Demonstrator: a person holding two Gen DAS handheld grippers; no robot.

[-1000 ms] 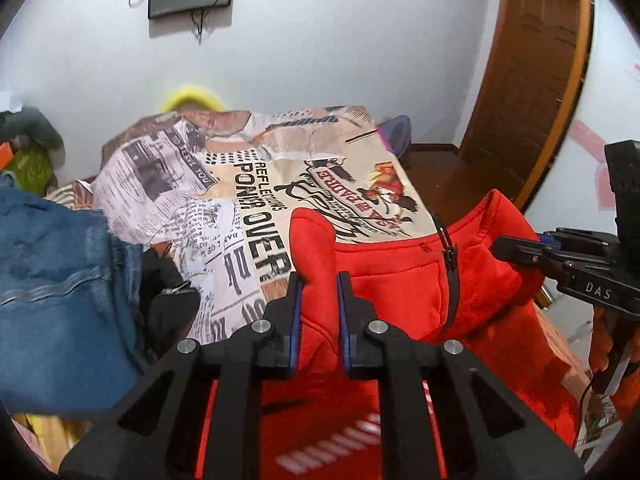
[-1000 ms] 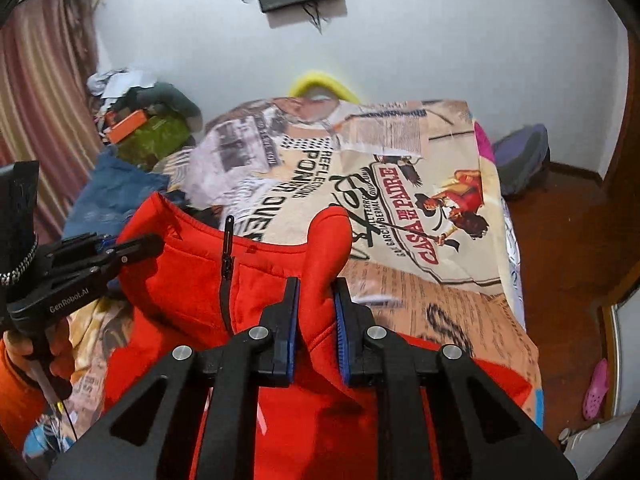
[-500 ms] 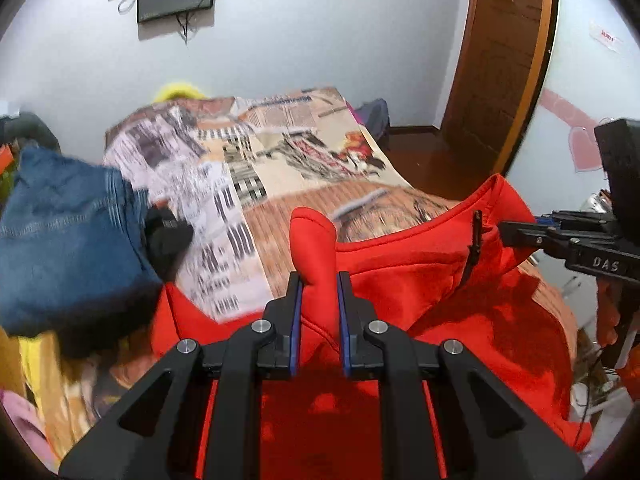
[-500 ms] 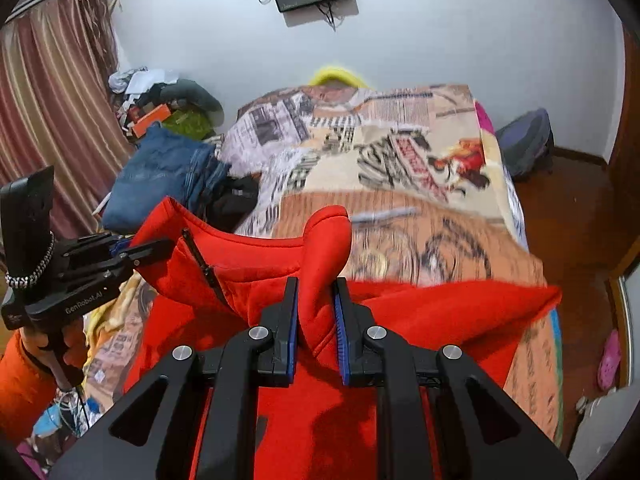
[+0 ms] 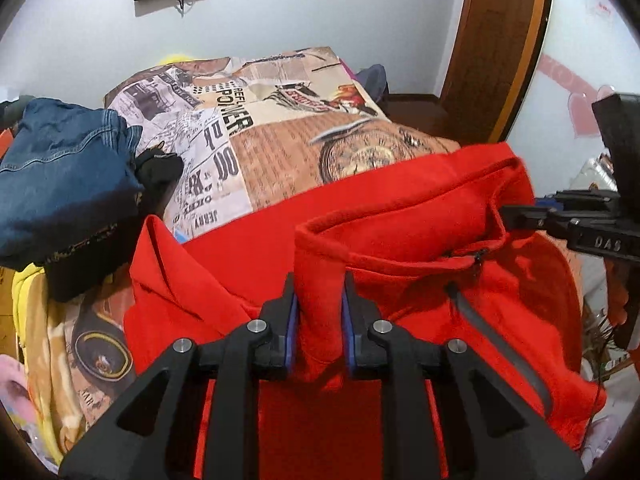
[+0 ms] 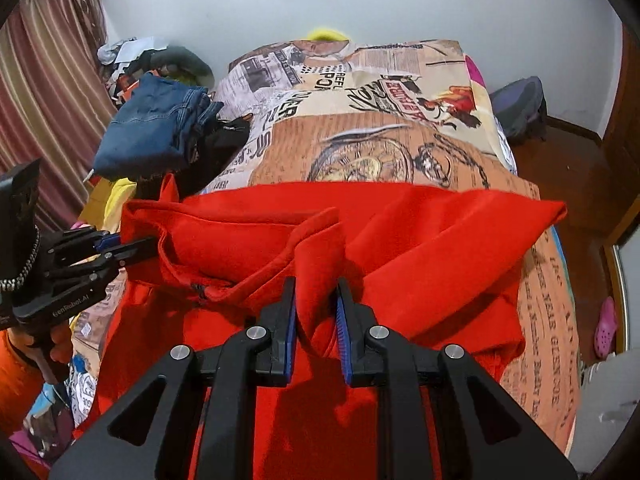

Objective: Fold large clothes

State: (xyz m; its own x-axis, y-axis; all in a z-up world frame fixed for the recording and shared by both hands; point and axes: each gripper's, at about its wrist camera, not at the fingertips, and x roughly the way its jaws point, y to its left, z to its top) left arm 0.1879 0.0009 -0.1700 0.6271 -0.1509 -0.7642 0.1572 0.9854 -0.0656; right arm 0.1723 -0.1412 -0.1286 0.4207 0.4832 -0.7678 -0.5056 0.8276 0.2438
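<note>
Red hoodie (image 5: 400, 240) lies spread over the near part of the bed (image 5: 280, 152), its collar edge raised between the two claws. Left claw (image 5: 318, 320) pinches a fold of red fabric, its jaws having just eased apart slightly; right claw (image 6: 316, 320) grips another fold the same way, also just loosened a little. Folded jeans (image 5: 64, 168) sit at the bed's left side.

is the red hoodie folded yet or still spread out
Partly spread, not folded: the red hoodie lies open across the bed, its near edge bunched in the left gripper and right gripper.
</note>
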